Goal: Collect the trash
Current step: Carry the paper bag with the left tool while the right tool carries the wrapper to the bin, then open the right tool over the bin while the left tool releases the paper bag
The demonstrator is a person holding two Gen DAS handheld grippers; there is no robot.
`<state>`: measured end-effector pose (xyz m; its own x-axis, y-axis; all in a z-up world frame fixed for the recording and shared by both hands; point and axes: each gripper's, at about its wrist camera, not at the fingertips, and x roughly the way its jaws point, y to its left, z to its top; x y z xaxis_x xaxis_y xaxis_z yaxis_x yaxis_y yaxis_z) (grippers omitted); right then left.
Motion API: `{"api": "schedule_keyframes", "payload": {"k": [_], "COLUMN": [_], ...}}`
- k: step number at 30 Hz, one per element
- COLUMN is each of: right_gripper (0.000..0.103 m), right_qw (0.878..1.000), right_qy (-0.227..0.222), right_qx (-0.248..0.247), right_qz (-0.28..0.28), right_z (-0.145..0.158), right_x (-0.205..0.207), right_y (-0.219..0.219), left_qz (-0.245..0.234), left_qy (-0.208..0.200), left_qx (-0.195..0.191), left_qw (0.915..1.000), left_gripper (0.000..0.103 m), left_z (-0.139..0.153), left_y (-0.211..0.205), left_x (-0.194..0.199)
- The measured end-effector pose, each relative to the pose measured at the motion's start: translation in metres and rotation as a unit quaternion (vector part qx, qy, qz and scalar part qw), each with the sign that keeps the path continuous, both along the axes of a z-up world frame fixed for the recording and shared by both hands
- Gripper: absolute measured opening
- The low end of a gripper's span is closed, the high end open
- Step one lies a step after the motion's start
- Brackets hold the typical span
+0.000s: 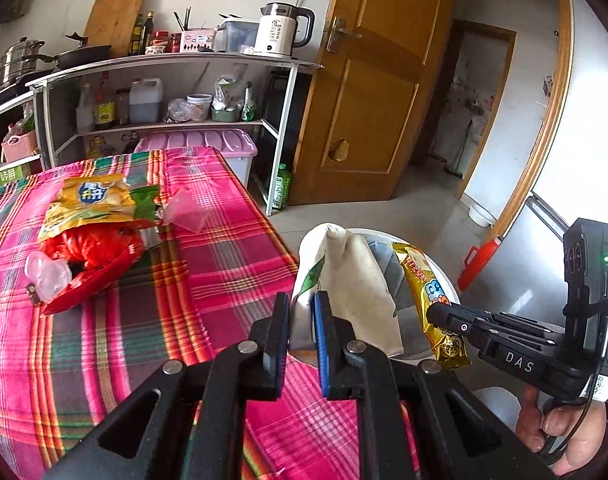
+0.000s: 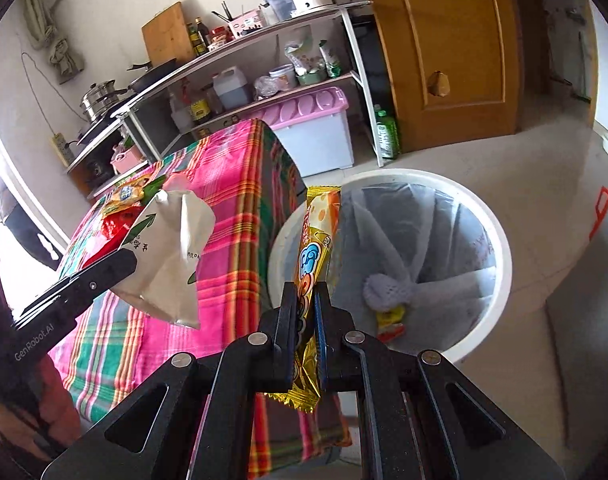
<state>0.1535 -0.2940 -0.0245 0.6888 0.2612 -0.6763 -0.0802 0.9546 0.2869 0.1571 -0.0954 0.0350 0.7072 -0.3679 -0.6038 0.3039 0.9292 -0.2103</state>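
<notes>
Left gripper (image 1: 300, 316): its two blue-padded jaws are clamping one white paper pouch (image 1: 343, 280) with green print, holding it up beyond the table edge, just beside the bin.
Right gripper (image 2: 305, 308): its two jaws are pinching one long yellow snack wrapper (image 2: 313, 264), which is standing upright at the near rim of the bin.
Bin (image 2: 499, 240): one round white trash bin is sitting on the floor beside the table, lined with a translucent bag; at least two pieces are lying inside, a pale foam net (image 2: 385, 290) and a yellow-and-red wrapper (image 2: 389, 322).
Table (image 1: 208, 280): one table under a pink, green and red plaid cloth is still carrying a small heap of trash at its far left.
Heap: one yellow snack bag (image 1: 90, 204), one red plastic bag (image 1: 92, 256), one clear pink bag (image 1: 188, 212) and one clear crumpled cup (image 1: 48, 276) are lying close together.
Hand (image 1: 559, 432): one hand is gripping the right tool's handle.
</notes>
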Motion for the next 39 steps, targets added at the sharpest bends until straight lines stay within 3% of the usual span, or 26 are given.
{"api": "schedule_keyframes", "payload": {"k": [15, 18, 22, 24, 27, 39], "right_gripper": [0.009, 0.014, 0.031, 0.034, 0.035, 0.035], "right_qw": [0.999, 0.998, 0.998, 0.998, 0.998, 1.000], "right_qy": [0.033, 0.038, 0.044, 0.044, 0.042, -0.004], "right_qx": [0.004, 0.005, 0.004, 0.005, 0.005, 0.007], "right_qz": [-0.043, -0.047, -0.047, -0.047, -0.047, -0.026], "right_z": [-0.028, -0.032, -0.037, -0.039, -0.039, -0.011], "right_x": [0.020, 0.024, 0.025, 0.024, 0.023, 0.005], "right_y": [-0.050, -0.055, -0.056, -0.056, -0.057, -0.040], "left_qz": [-0.036, -0.041, -0.046, -0.046, -0.047, -0.033], "left_qy": [0.041, 0.051, 0.065, 0.069, 0.070, 0.034], "left_qx": [0.018, 0.025, 0.018, 0.016, 0.007, -0.013], "left_qw": [0.9983, 0.9975, 0.9966, 0.9964, 0.9964, 0.9988], "left_gripper": [0.013, 0.013, 0.014, 0.017, 0.022, 0.022], "left_z": [-0.026, -0.031, -0.035, -0.036, -0.036, -0.017], "left_y": [-0.063, -0.069, -0.072, -0.073, -0.072, -0.048], "left_x": [0.043, 0.050, 0.055, 0.055, 0.054, 0.032]}}
